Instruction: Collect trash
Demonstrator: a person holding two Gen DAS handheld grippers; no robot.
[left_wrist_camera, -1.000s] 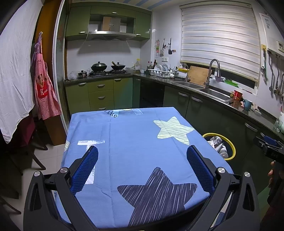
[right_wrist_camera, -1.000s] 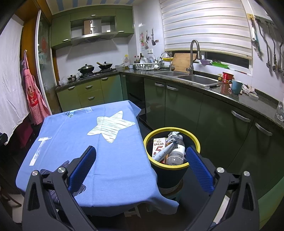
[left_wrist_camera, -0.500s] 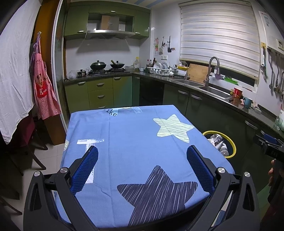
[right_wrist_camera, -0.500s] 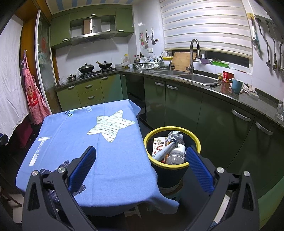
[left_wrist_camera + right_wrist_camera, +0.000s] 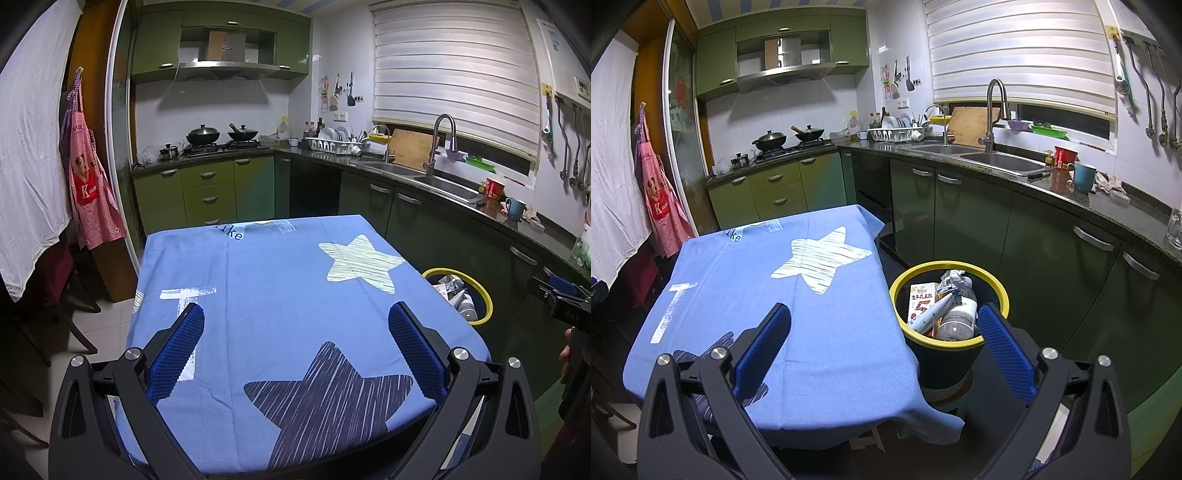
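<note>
**Status: Table Cleared, Both Grippers Empty**

The left gripper (image 5: 293, 341) is held above the near end of the table (image 5: 258, 280), jaws wide apart, nothing between them. The right gripper (image 5: 884, 339) is held near the table's right edge, jaws likewise spread and empty, pointing toward the bin (image 5: 997, 291).

The blue star-print cloth shows no loose items in either view. The trash sits inside the yellow-rimmed bin, just beside the table's right side: a milk carton (image 5: 921, 301), a plastic bottle (image 5: 956, 321), a tube and crumpled wrapping.

Judgement: the collection step appears finished or nearly so. The next move calls for a scan of the surroundings for any remaining litter; failing that, retract both grippers.
</note>
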